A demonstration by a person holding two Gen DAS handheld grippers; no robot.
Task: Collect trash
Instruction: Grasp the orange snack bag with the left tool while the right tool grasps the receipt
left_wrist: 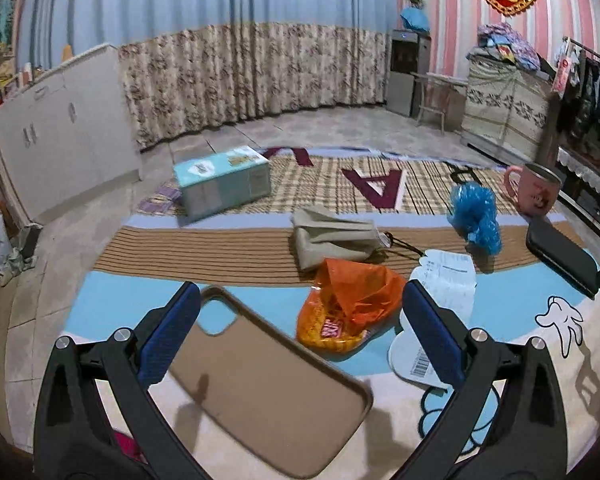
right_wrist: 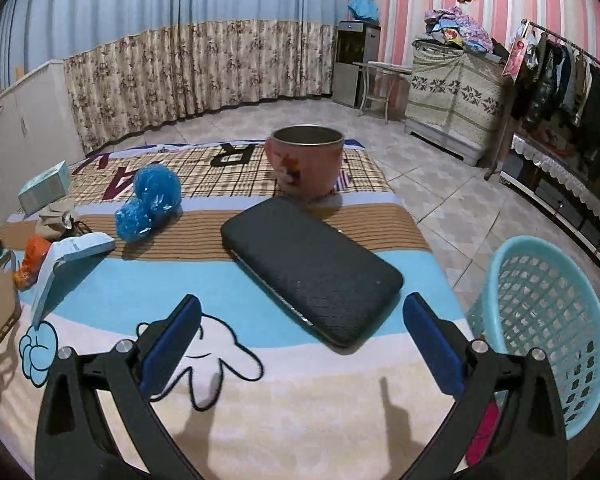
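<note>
I see both jaws wide: left gripper (left_wrist: 300, 320) over brown phone case (left_wrist: 260, 392) beside orange wrapper (left_wrist: 348, 304), right gripper (right_wrist: 300, 324) near black wallet (right_wrist: 312, 268) and basket (right_wrist: 540, 320).

Orange bag (left_wrist: 352, 300): crinkly glossy plastic. Blue bag (right_wrist: 150, 200): crumpled shiny film. Basket (right_wrist: 540, 320): smooth perforated plastic. Black case (right_wrist: 312, 268): matt, quilted texture.

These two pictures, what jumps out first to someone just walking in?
Probably the litter on the cartoon mat: an orange snack bag in the middle and a crumpled blue plastic bag further back. At the mat's right edge stands a turquoise basket, with both open grippers, left and right, hovering empty.
</note>
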